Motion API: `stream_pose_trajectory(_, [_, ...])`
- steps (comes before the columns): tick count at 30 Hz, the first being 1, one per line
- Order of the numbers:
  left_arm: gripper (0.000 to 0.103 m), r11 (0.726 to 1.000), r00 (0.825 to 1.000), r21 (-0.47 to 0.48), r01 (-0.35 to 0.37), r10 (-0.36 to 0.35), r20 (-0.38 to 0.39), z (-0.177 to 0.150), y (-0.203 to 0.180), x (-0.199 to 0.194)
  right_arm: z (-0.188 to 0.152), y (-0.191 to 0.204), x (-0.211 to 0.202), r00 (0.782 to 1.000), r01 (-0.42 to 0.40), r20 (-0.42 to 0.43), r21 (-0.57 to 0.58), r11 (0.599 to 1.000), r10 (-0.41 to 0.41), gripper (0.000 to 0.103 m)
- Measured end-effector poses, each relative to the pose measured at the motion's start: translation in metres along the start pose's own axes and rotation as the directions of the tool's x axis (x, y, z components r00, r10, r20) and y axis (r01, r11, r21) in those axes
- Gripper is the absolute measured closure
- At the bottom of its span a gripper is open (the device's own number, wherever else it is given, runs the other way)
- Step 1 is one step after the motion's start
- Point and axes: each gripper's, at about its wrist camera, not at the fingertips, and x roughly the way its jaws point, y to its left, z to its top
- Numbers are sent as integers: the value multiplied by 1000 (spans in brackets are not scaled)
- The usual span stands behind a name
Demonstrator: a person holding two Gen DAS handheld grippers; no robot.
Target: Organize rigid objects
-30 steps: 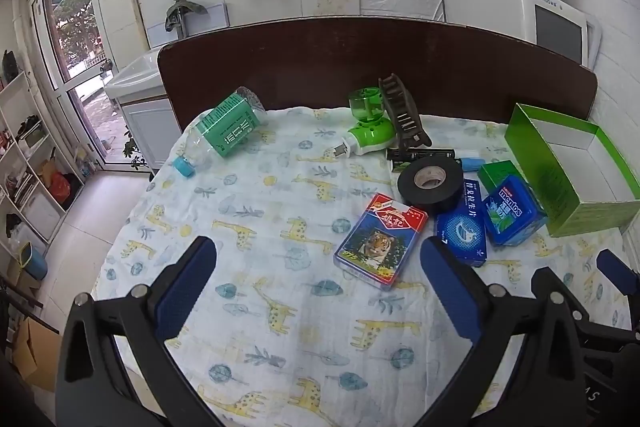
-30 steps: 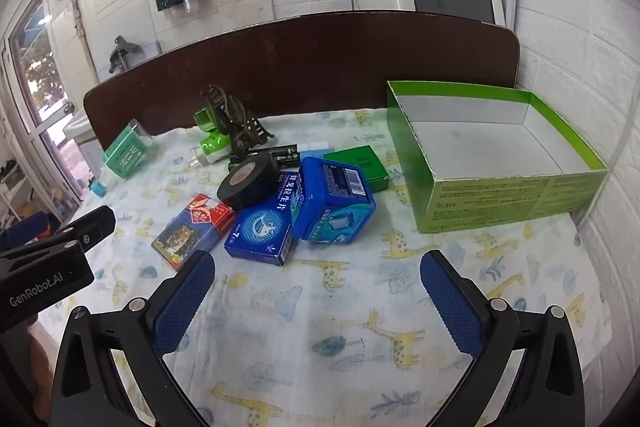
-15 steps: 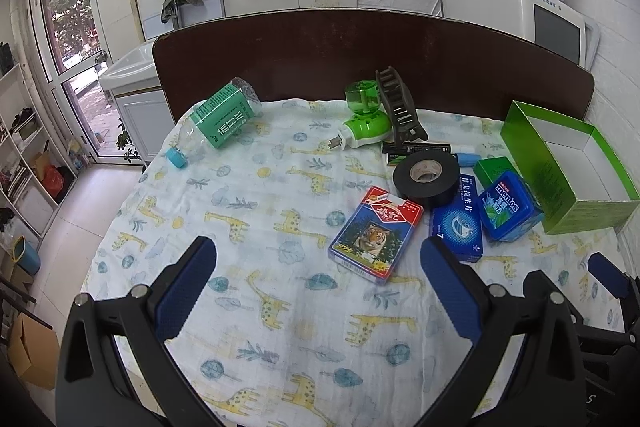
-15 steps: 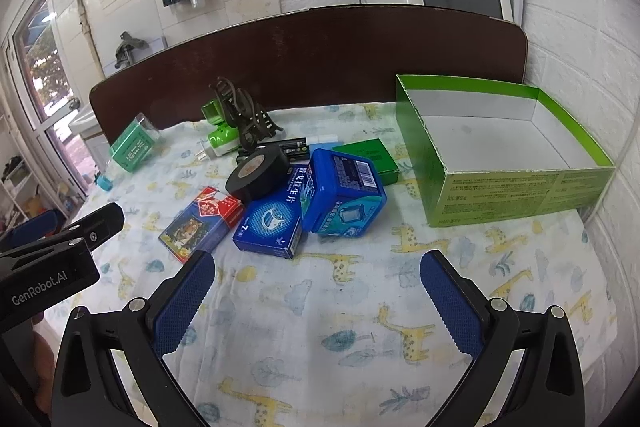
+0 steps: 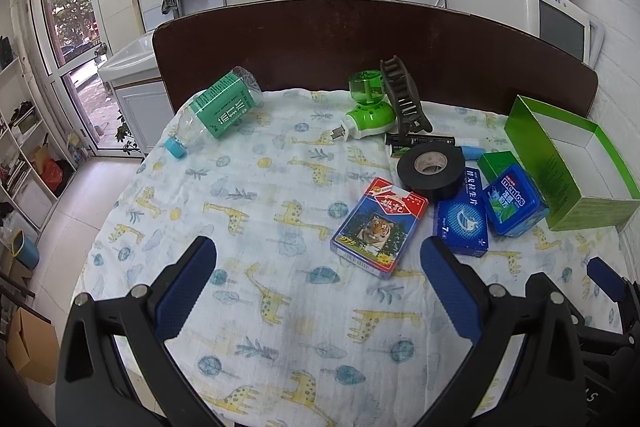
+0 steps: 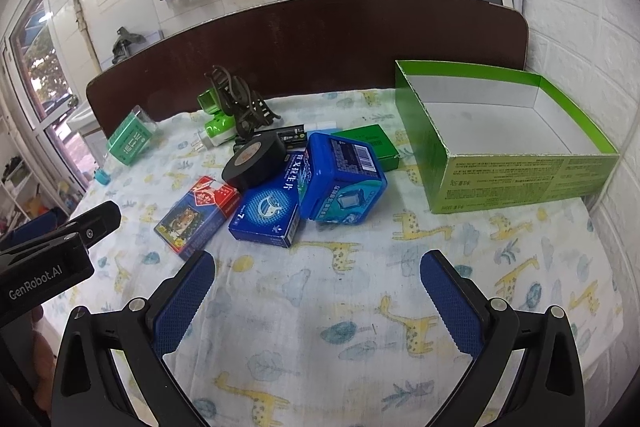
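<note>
From the left wrist camera, the left gripper point(image 5: 318, 271) is spread wide and holds nothing. It hangs over the giraffe-print cloth point(image 5: 248, 211) on the table. Just past its fingers lies a flat card box with a tiger picture point(image 5: 379, 226). To the right of that sit a black roll of tape point(image 5: 432, 169), a flat dark blue box point(image 5: 460, 217) and a blue plastic mint tin point(image 5: 514, 199). The open green cardboard box point(image 5: 540, 155) stands at the far right and looks empty. A clear plastic bottle with a green label point(image 5: 218, 111) lies alone at the far left.

From the right wrist camera, the right gripper point(image 6: 316, 277) is also spread wide and empty. The blue mint tin point(image 6: 344, 183) is just ahead, leaning on the flat dark blue box point(image 6: 266, 217). The green box point(image 6: 524, 179) is to the right, well apart from the pile.

I think nothing is sorted yet. This looks like the very start. The next move is likely to reach to the tin, squeeze it, and carry it into the green box.
</note>
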Motion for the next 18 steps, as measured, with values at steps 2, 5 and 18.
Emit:
stream_pose_trajectory(2, [1,1000,1000,3,1,-1,-2,0,-1,0,0,0,0,1000,0,-3,0,1000,0,0])
stream_pose_trajectory(5, [1,1000,1000,14,0,0,-6,-2,-4,2,-2,-1,1,1000,-5,-4,3,1000,5,0])
stream_pose_trajectory(18, [1,1000,1000,18,-4,4,-20,-4,-4,6,-4,-3,4,1000,12,-12,11,1000,-12,0])
